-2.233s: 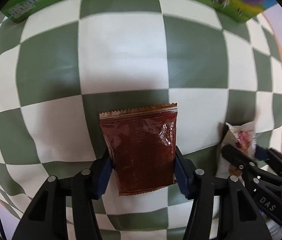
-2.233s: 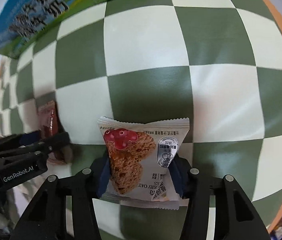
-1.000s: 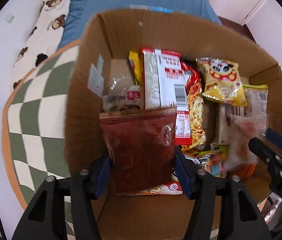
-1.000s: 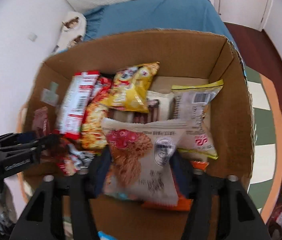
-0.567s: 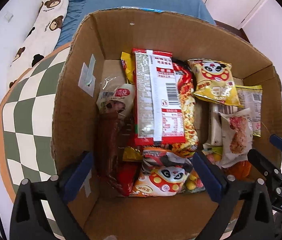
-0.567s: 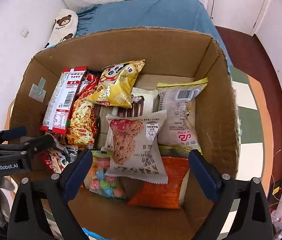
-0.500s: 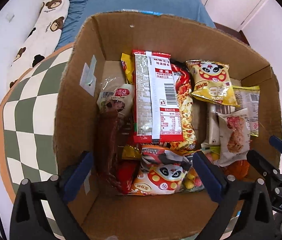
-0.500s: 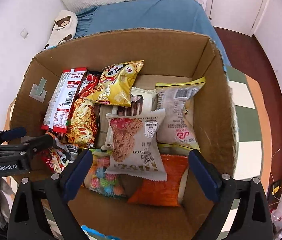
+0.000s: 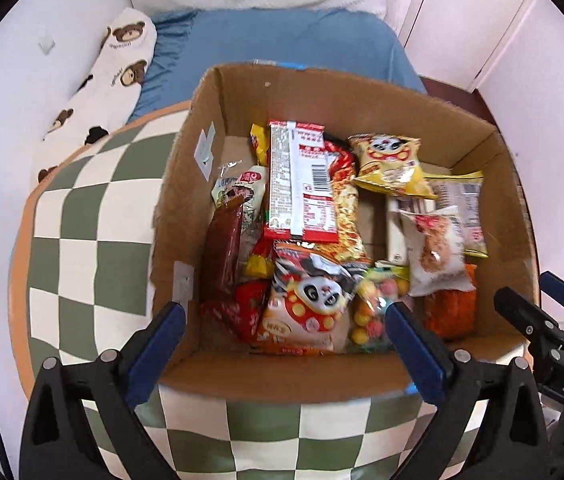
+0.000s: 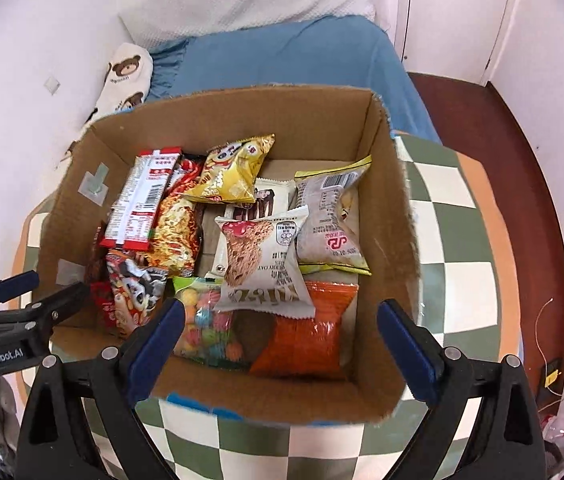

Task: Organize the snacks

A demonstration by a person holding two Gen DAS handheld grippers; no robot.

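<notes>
An open cardboard box [image 9: 282, 376] full of snack packets stands on the checkered table. The brown packet [image 9: 224, 248] leans upright against the box's left wall. The oat cookie packet [image 10: 262, 260] lies flat on other snacks near the right side, and shows in the left wrist view as well [image 9: 435, 252]. My left gripper [image 9: 283, 318] hangs open above the box's near left part, nothing between its fingers. My right gripper [image 10: 281, 314] hangs open above the near right part, also bare. Each gripper shows at the edge of the other's view.
The box [image 10: 385, 208] sits on a round table with a green-and-white checkered cloth [image 9: 82, 240] and an orange rim. Behind it is a bed with a blue sheet [image 10: 301, 56] and a bear-print pillow [image 9: 118, 60]. Dark wooden floor [image 10: 501, 128] lies to the right.
Both grippers carried their packets from the table to over the box, opened and dropped them inside. In the last half second both open grippers rose and drew back from the box.
</notes>
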